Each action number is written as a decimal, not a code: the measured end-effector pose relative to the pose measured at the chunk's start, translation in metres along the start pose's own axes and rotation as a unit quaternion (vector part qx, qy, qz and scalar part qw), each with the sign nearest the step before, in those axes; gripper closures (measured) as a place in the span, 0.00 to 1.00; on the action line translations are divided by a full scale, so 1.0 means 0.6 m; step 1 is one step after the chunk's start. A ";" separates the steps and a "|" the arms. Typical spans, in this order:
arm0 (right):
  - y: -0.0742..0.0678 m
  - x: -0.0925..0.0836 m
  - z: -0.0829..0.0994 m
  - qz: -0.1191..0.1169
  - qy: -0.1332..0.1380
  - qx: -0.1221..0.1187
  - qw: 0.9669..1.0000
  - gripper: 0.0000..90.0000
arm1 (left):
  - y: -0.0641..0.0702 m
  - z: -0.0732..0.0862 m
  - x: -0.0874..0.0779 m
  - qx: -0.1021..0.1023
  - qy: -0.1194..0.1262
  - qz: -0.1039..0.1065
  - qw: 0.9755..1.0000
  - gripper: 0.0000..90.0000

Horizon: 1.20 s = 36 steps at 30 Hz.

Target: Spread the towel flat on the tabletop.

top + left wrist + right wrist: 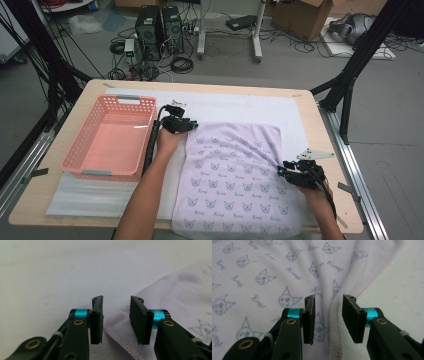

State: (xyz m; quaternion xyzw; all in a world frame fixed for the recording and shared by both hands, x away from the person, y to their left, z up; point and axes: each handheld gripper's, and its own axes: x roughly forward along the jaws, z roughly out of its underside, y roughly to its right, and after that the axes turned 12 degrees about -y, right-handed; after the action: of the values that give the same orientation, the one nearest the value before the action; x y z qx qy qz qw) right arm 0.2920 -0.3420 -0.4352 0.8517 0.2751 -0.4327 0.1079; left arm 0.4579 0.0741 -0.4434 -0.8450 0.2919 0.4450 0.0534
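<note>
towel: pale lilac towel [235,175] with small cat-face print, spread flat on the right half of the tabletop, near edge hanging over the tabletop's near edge; some creases run from its far right corner toward the middle
left gripper: left gripper [184,125] at the towel's far left corner, held low over the white mat [240,106]
left fingers: apart, gap clear; in the left gripper view the towel's hemmed corner [117,337] lies between and below the fingers [96,320], pads not pressing on it
right gripper: right gripper [286,171] at the towel's right edge, about halfway down that edge, near the tabletop's right edge
right fingers: apart; in the right gripper view a raised fold of the towel's edge [334,315] stands between the fingers [309,320], no clamp visible, pads clear of the cloth
hands: left hand [170,142] on the mat just left of the towel's left edge; right hand [315,192] beside the towel's right edge, forearms come in from the near edge
basket: pink plastic basket [80,150] with slotted walls, on the left half of the tabletop, well apart from the towel, just left of the left hand
mat: white, covers most of the tabletop [320,125], under both towel and basket
tabletop: light wood, bare strip along the right and far edges
</note>
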 end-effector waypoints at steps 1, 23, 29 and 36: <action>0.001 -0.002 0.000 -0.001 0.005 0.002 1.000 0.66 | 0.005 0.000 0.003 0.010 -0.004 -0.005 1.000 0.61; 0.004 -0.004 0.000 0.002 0.019 0.018 1.000 0.64 | 0.023 0.000 -0.021 0.051 0.060 -0.137 0.987 0.85; 0.020 0.012 -0.020 0.015 0.021 0.032 0.999 0.61 | 0.007 0.007 -0.033 -0.007 0.042 -0.083 0.996 0.55; 0.084 0.049 -0.087 0.046 0.012 0.070 0.996 0.51 | 0.014 0.008 -0.020 -0.012 0.015 -0.067 0.998 0.55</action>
State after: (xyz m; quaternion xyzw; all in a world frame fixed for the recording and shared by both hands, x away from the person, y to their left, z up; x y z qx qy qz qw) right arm 0.3697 -0.3505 -0.4297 0.8742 0.2061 -0.4350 0.0646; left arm 0.4444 0.0743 -0.4354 -0.8697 0.2302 0.4312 0.0687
